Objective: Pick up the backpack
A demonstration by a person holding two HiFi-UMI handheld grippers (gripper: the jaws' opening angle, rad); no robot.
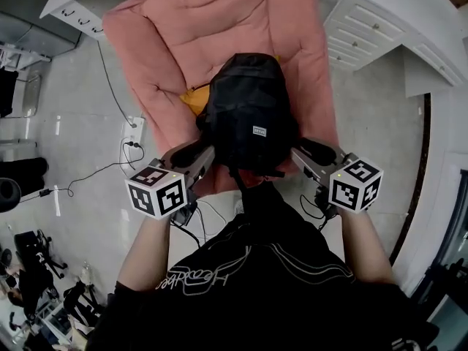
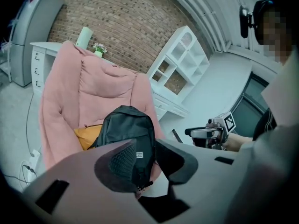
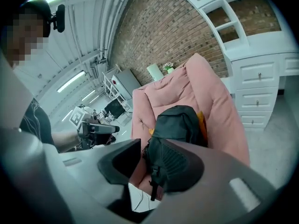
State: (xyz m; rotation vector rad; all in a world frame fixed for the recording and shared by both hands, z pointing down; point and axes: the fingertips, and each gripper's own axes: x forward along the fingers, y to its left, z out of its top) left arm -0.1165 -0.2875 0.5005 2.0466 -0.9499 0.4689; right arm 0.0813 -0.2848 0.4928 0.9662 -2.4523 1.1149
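A black backpack [image 1: 248, 112] stands upright on the seat of a pink armchair [image 1: 164, 42], with an orange cushion [image 1: 191, 97] tucked behind its left side. My left gripper [image 1: 191, 154] is at the bag's lower left and my right gripper [image 1: 313, 151] at its lower right, both close beside it. In the left gripper view the jaws of the left gripper [image 2: 145, 157] stand apart, and the backpack [image 2: 126, 129] shows through the gap, farther off. The right gripper [image 3: 147, 155] is also open, with the backpack [image 3: 180, 125] and a dangling strap beyond the gap.
White drawer units [image 1: 365, 28] stand to the right of the chair and a white cabinet [image 1: 80, 6] to its left. A power strip with cables [image 1: 131, 145] lies on the pale floor at left. An open white shelf [image 2: 182, 64] stands against a brick wall.
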